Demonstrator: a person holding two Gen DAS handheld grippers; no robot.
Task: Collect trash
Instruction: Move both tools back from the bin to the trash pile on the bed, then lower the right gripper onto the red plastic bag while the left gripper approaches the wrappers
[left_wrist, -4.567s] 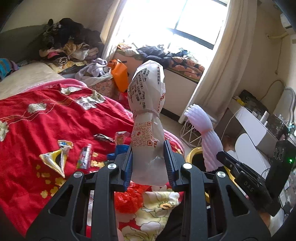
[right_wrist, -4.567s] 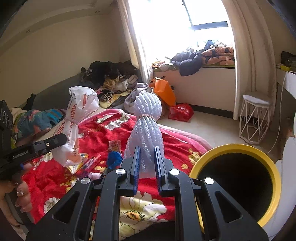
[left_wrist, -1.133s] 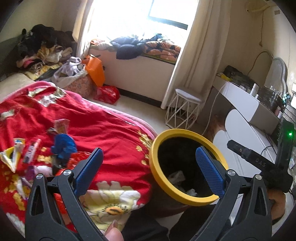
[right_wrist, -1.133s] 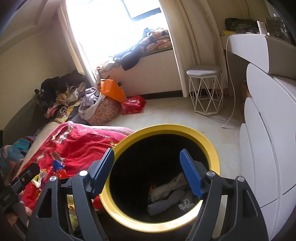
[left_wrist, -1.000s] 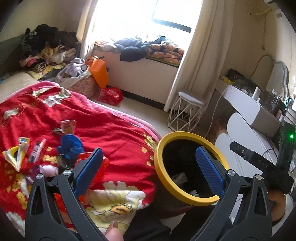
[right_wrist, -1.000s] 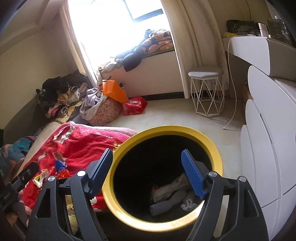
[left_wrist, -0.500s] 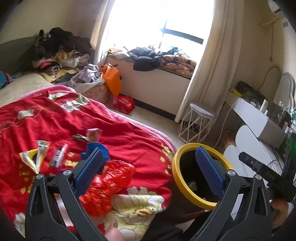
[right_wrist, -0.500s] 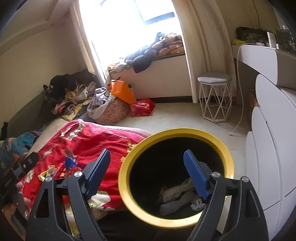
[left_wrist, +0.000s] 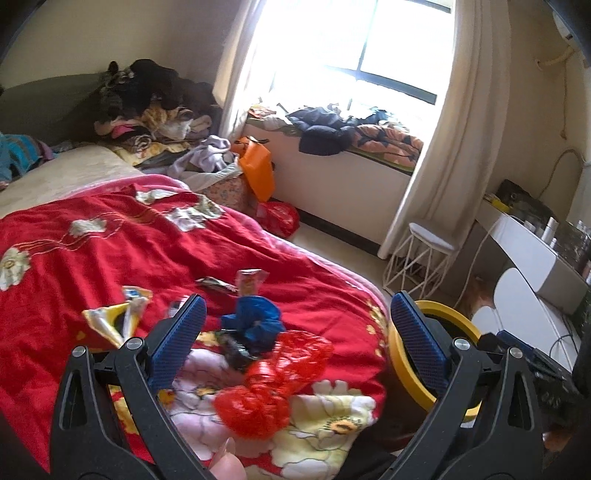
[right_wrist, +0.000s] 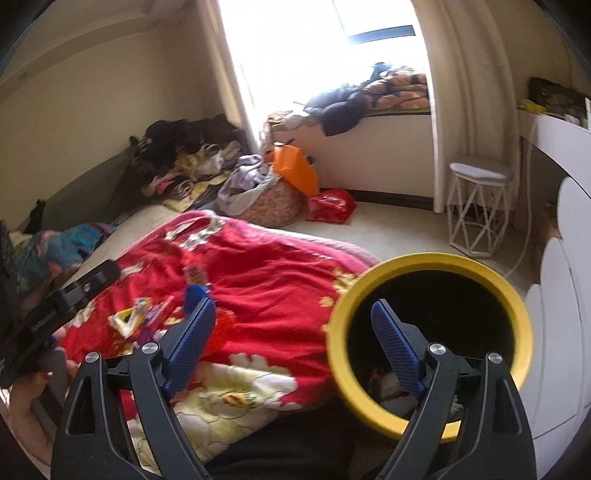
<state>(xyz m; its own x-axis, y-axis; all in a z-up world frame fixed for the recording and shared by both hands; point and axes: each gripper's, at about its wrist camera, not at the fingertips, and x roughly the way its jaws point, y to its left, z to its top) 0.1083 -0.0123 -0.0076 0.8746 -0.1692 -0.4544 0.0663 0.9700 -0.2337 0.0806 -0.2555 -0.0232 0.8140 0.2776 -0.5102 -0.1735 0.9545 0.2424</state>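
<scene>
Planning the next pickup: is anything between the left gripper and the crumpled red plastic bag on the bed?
Nothing visible is. The left gripper has open, empty jaws, and the red plastic bag lies uncovered on the red blanket just below them.

A soft red cloth blanket (left_wrist: 155, 254) with stitched flowers covers the bed. On it lie a crinkly, glossy red plastic bag (left_wrist: 280, 373), a crumpled blue wrapper (left_wrist: 258, 321) and shiny foil packets (left_wrist: 114, 317). The bin's yellow rim (right_wrist: 417, 262) looks smooth and matt.

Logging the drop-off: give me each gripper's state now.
Left gripper: open, holding nothing.
Right gripper: open, holding nothing; fingers just widened.
</scene>
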